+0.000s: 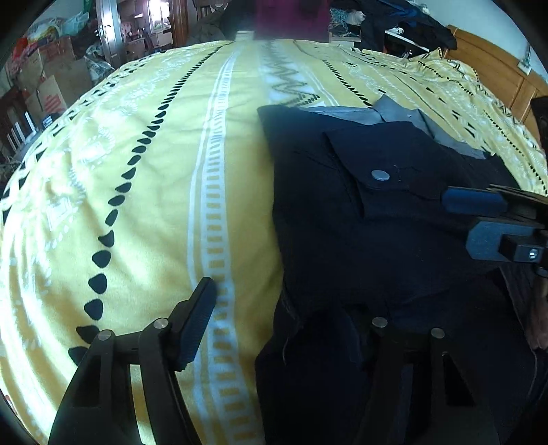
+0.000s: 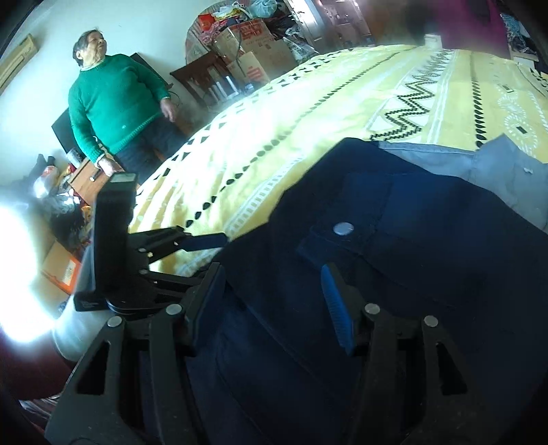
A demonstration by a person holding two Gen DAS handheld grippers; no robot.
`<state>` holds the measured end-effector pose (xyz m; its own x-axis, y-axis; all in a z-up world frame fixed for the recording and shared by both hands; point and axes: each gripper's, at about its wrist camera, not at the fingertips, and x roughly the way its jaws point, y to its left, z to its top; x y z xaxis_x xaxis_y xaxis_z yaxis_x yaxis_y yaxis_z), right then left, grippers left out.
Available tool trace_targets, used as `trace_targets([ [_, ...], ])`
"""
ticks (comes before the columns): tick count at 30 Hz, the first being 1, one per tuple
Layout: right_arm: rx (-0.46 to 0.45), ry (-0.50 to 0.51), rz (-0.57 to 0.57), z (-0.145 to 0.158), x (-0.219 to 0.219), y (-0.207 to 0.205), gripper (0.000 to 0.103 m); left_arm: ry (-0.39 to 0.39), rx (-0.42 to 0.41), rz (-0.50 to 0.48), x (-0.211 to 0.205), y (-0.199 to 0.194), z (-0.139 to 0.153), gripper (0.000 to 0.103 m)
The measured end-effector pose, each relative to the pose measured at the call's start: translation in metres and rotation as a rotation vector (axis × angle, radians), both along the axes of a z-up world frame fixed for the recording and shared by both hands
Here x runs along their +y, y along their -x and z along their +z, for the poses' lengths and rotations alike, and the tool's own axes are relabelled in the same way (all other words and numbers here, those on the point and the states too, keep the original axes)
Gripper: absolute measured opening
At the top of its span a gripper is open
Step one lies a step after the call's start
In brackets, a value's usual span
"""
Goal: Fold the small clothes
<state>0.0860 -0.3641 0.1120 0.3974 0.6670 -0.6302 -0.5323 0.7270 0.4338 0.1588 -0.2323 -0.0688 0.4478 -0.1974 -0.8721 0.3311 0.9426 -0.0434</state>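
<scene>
A dark navy garment [image 1: 376, 219] with a pocket flap and a silver snap [image 1: 380, 175] lies on the yellow patterned bedspread [image 1: 154, 191], on top of a grey garment [image 1: 397, 113]. My left gripper [image 1: 277, 321] is open at the navy garment's near left edge, its left finger over the bedspread and its right finger dark against the cloth. In the right wrist view, my right gripper [image 2: 274, 304] is open low over the navy garment [image 2: 428, 246], the snap [image 2: 343, 228] just ahead. The left gripper [image 2: 191, 246] shows beside it, at the cloth's left edge.
A person in a green sweater [image 2: 113, 102] stands by the bed's far left side. Stacked cardboard boxes [image 2: 253, 51] and clutter fill the room's corner. Dark clothes [image 1: 411, 24] are piled at the back right, near a wooden headboard [image 1: 507, 78].
</scene>
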Motion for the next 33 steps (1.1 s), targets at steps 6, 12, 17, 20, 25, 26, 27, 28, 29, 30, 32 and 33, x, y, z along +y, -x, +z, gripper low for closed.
trace_targets([
  [6,0.008,-0.014,0.105,0.007,0.022,-0.02,0.053,0.082,-0.034,0.105,0.025,0.005,0.003,0.057],
  [12,0.146,0.115,0.292,-0.034,0.062,-0.056,0.006,0.116,-0.037,0.115,0.033,0.007,0.003,0.058],
  [17,0.128,0.079,0.35,-0.043,0.092,-0.053,0.0,0.163,-0.002,0.141,0.043,0.006,0.001,0.058],
  [20,0.125,0.021,0.31,-0.057,0.1,-0.061,0.0,0.212,0.036,0.188,0.058,0.001,-0.006,0.056],
  [25,0.136,0.015,0.283,-0.058,0.112,-0.068,0.0,0.267,0.07,0.205,0.067,-0.002,-0.011,0.055],
  [26,0.126,0.018,0.275,-0.052,0.11,-0.067,0.0,0.277,0.072,0.2,0.067,-0.001,-0.008,0.056],
  [27,0.111,0.002,0.258,-0.042,0.103,-0.063,0.003,0.281,0.07,0.192,0.068,0.003,-0.004,0.06],
  [28,0.099,-0.034,0.249,-0.034,0.094,-0.06,0.006,0.279,0.066,0.187,0.069,0.007,0.001,0.062],
  [29,0.08,-0.063,0.236,-0.022,0.081,-0.053,0.009,0.278,0.056,0.187,0.073,0.013,0.006,0.065],
  [30,0.064,-0.066,0.23,-0.015,0.07,-0.048,0.01,0.277,0.048,0.199,0.079,0.019,0.01,0.066],
  [32,0.055,-0.028,0.231,-0.015,0.054,-0.04,0.011,0.303,0.055,0.233,0.095,0.029,0.013,0.066],
  [33,0.066,0.0,0.248,-0.019,0.054,-0.037,0.011,0.317,0.06,0.254,0.104,0.034,0.013,0.066],
])
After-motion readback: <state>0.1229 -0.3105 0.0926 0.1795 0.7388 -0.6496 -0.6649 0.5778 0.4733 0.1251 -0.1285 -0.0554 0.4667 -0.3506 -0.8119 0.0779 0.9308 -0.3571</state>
